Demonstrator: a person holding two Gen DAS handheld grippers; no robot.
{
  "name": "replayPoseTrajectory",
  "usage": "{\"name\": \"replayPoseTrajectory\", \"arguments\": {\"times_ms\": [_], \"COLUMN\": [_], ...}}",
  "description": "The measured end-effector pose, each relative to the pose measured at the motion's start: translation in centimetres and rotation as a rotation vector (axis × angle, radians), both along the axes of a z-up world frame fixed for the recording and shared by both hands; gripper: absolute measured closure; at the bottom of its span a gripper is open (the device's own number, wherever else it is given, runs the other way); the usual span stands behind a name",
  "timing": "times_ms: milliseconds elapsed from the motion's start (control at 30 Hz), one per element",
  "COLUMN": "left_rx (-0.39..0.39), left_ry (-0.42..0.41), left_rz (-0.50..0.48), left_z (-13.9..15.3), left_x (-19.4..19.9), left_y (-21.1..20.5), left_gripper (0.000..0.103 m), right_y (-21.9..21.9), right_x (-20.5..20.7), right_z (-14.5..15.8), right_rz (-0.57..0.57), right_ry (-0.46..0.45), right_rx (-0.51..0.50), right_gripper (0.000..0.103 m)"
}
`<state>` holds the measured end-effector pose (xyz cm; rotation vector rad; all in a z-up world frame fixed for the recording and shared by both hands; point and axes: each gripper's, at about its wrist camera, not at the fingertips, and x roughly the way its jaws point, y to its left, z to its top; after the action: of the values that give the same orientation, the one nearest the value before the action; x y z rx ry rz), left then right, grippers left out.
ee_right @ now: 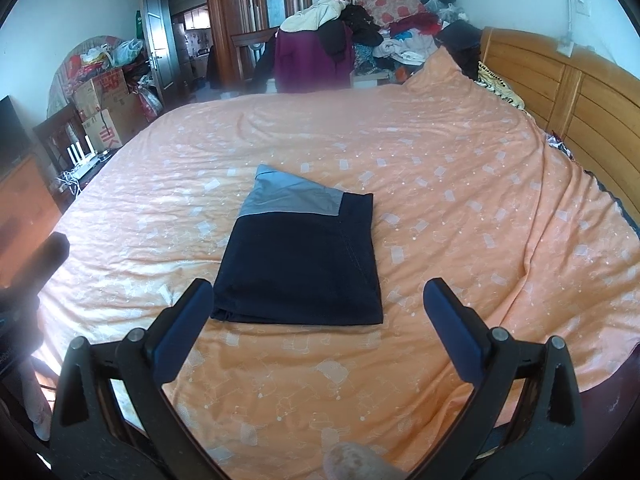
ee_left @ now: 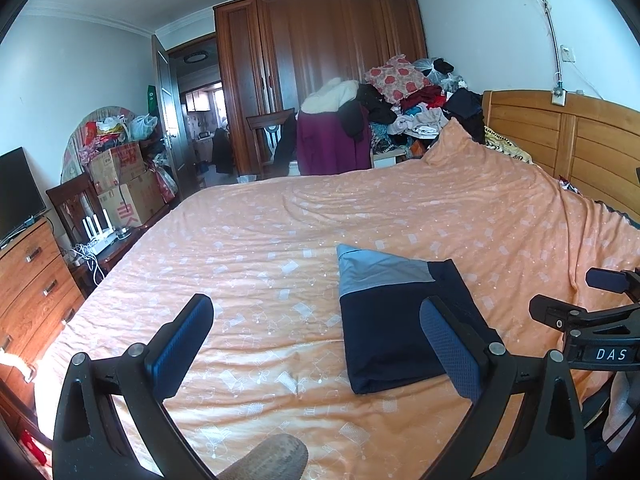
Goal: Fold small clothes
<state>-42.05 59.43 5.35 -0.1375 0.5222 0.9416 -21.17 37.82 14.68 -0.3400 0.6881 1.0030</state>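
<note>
My left gripper (ee_left: 316,344): jaws wide, empty, over bare bedspread (ee_left: 256,248). Navy-grey garment (ee_right: 300,256) folded flat mid-bed, near edge. My right gripper (ee_right: 318,332): jaws wide, empty, just short of it. Fold looks finished; next, probably move aside, fetch another.

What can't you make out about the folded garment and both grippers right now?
- Folded garment: its type and inner layers, hidden by its own folds.
- Its near right corner, left wrist view: behind the left gripper finger.
- Right gripper: in the left wrist view, cut off by the edge.
</note>
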Motion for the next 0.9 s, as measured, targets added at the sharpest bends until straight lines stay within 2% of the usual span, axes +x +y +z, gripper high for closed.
{"name": "replayPoseTrajectory", "arguments": {"times_ms": [400, 567, 900], "left_rx": [0.005, 0.006, 0.008], "left_ry": [0.000, 0.008, 0.009], "left_rz": [0.002, 0.001, 0.001], "left_z": [0.2, 0.2, 0.2], "left_x": [0.0, 0.1, 0.1], "left_y": [-0.1, -0.1, -0.1], "left_gripper": [0.000, 0.000, 0.000], "right_y": [-0.2, -0.1, 0.7], "right_x": [0.1, 0.5, -0.5], "right_z": [0.2, 0.0, -0.7], "right_rz": [-0.007, -0.010, 0.018], "right_ry": [-0.006, 0.022, 0.003], "right_rx": [0.017, 0.039, -0.012], "right_gripper": [0.000, 0.000, 0.000]}}
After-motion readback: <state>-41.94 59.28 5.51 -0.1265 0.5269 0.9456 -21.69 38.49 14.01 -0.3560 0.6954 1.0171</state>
